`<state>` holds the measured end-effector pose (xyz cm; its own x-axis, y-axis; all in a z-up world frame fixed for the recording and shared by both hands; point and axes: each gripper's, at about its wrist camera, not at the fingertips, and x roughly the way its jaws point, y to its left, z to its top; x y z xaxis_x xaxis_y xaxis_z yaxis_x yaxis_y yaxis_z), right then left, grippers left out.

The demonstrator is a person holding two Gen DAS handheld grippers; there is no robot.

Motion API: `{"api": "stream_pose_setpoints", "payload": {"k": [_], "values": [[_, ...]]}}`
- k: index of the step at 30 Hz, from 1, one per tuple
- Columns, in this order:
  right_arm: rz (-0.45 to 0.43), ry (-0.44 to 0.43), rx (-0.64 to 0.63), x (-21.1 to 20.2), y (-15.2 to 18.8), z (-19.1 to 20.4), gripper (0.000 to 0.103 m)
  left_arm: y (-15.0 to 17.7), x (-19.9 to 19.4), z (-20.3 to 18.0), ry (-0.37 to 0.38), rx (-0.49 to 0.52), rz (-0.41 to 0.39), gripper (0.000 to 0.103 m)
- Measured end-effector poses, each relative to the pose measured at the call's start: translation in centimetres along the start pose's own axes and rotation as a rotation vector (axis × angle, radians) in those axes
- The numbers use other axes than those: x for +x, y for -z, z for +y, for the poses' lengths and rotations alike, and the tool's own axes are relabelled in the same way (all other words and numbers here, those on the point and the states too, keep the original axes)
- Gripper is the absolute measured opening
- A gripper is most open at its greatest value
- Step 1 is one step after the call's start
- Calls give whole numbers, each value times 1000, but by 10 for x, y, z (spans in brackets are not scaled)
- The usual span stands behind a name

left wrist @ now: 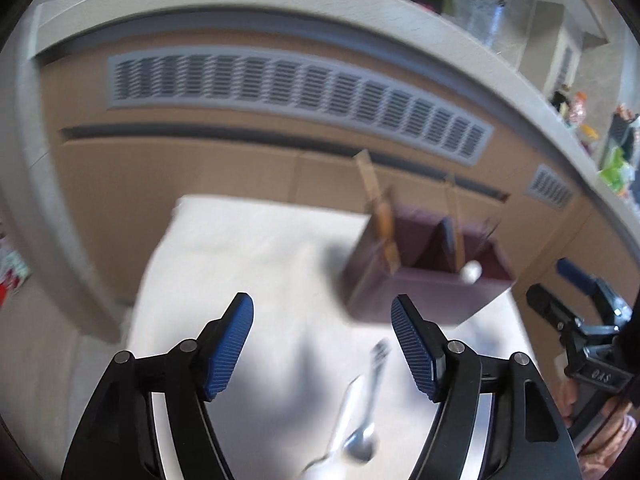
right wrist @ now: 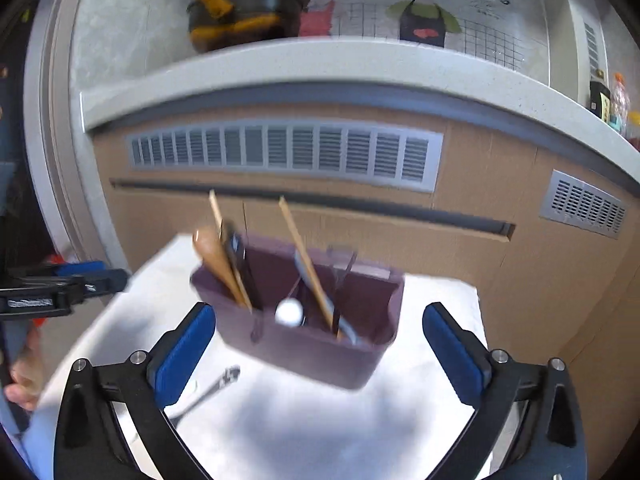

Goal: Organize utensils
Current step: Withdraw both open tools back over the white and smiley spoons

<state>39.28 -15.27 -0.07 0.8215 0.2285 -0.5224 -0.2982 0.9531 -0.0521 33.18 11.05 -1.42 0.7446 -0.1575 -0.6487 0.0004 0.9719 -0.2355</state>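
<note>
Left tool (left wrist: 322,344) nearest, jaws apart, empty. Just below and between them: spoon (left wrist: 362,442) and fork (left wrist: 376,364) flat on the white desk (left wrist: 248,264), long axes running away toward the holder (left wrist: 424,276). Right tool (right wrist: 320,354) also spread, empty, facing holder; left is likely nearer.

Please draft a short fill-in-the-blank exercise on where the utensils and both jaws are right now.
1. The left gripper and right gripper both have ____ jaws.
2. The fork and spoon lie on the ____ cloth.
3. The chopstick stands in the ____ holder.

Missing words: open; white; purple
</note>
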Motion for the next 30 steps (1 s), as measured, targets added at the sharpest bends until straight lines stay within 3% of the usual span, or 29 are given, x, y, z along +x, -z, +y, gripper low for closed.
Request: {"api": "stream_pose_setpoints", "payload": {"k": [6, 13, 18, 22, 24, 30], "values": [[137, 19, -59, 28, 31, 45, 103, 47, -12, 32, -129, -7, 46, 77], [295, -19, -192, 52, 78, 103, 103, 87, -15, 51, -133, -10, 118, 78], [309, -98, -211, 47, 96, 125, 97, 99, -14, 59, -131, -42, 143, 78], [334, -100, -244, 51, 105, 136, 74, 100, -14, 62, -140, -63, 149, 78], [352, -117, -247, 54, 107, 138, 68, 100, -14, 60, -141, -63, 152, 78], [342, -137, -278, 51, 113, 145, 69, 98, -12, 51, -139, -41, 161, 78]]}}
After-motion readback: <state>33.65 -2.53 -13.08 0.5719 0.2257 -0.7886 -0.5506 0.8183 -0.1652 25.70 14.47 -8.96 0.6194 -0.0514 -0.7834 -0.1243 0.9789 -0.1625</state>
